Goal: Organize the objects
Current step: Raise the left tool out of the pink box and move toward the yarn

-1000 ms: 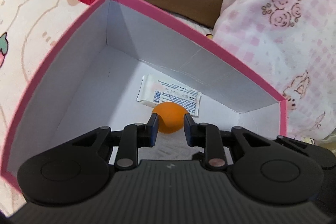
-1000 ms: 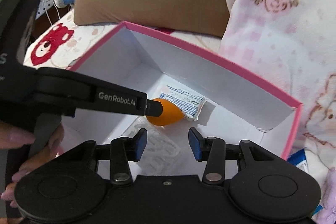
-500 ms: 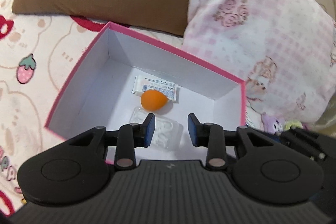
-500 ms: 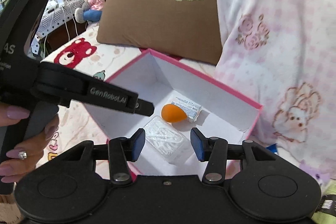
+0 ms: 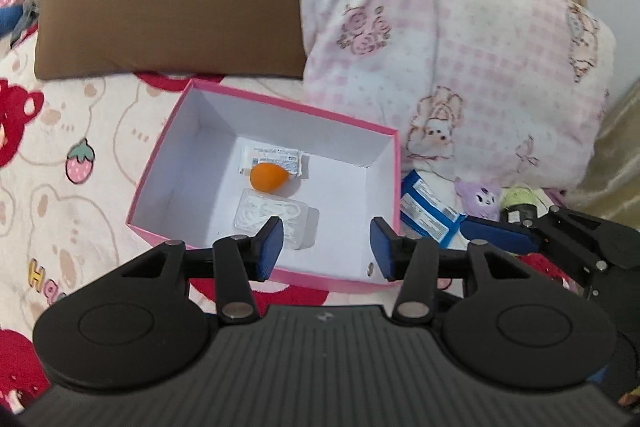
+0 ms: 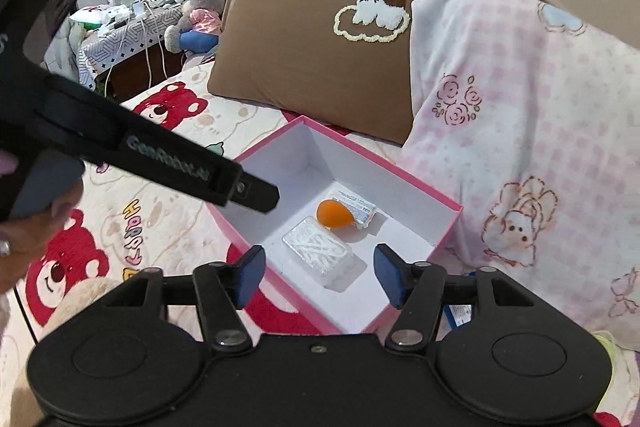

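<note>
Left gripper (image 5: 326, 249) has pulled up and back out of the pink box (image 5: 160, 163): a second ago its fingers were down inside on either side of the orange sponge (image 5: 269, 177), half a second ago it was clear of the rim, now it hangs above the near edge with jaws spread wide and nothing between them. So the sponge drop is done. It sits on the box floor, overlapping the near edge of the white sachet (image 5: 276, 159), with the clear plastic case (image 5: 276, 217) just in front of it. Right gripper (image 6: 320, 277) has backed off too, also spread and empty, over the box's near corner; from its view the same three items lie inside: sponge (image 6: 334, 214), sachet (image 6: 360, 209), case (image 6: 318, 257). That makes three things stowed, my read. Still out on the bedspread (image 5: 80, 187), right of the box against the pink pillow (image 5: 460, 67): blue-and-white packets (image 5: 426, 209) touching the box wall, a purple plush toy (image 5: 480, 197), a green-capped item (image 5: 518, 201) (too small to identify). Packets look like the nearest next pick, probably for the right gripper, which is closer. They lie flat on soft fabric, so getting a finger under an edge could be fiddly.
</note>
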Demonstrator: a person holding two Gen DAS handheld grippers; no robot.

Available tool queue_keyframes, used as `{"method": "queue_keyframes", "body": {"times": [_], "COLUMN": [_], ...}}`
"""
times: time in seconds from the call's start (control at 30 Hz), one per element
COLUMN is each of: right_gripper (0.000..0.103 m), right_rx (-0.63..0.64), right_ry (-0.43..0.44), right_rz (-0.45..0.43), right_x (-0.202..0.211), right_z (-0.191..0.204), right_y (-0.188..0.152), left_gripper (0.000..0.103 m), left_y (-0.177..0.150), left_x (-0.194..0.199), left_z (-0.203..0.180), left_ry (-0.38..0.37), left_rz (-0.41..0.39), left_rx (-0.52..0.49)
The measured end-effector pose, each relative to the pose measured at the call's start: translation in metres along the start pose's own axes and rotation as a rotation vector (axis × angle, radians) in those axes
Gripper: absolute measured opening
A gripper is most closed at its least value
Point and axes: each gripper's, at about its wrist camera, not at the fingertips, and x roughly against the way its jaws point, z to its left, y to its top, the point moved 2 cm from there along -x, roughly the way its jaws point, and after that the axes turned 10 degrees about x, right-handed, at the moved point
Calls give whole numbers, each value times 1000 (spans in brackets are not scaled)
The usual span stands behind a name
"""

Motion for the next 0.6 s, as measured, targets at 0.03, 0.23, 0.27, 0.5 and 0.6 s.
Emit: {"method": "queue_keyframes", "body": {"times": [0.03, 0.23, 0.27, 0.5, 0.6], "right_gripper": [75, 88, 88, 89, 89], "right_rx": [-1, -12, -17, -28, -41], "right_ry": [-2, -18, -25, -83, -95], "right_rz": [-1, -14, -13, 34, 59], "right_x": [5, 35, 39, 67, 77], "right_z": [1, 1, 1, 0, -2], "right_y": [-1, -15, -18, -41, -52], "left_gripper": [50, 57, 57, 65, 68], "left_y": [-2, -16, -19, -43, -55], "left_x": [7, 39, 42, 62, 68], "left_z": [-3, -21, -25, -44, -53], "left_ry": [3, -6, -4, -8, 7], "left_rz": [-6, -4, -2, -1, -5], "left_rx": [-10, -77, -92, -159, -191]}}
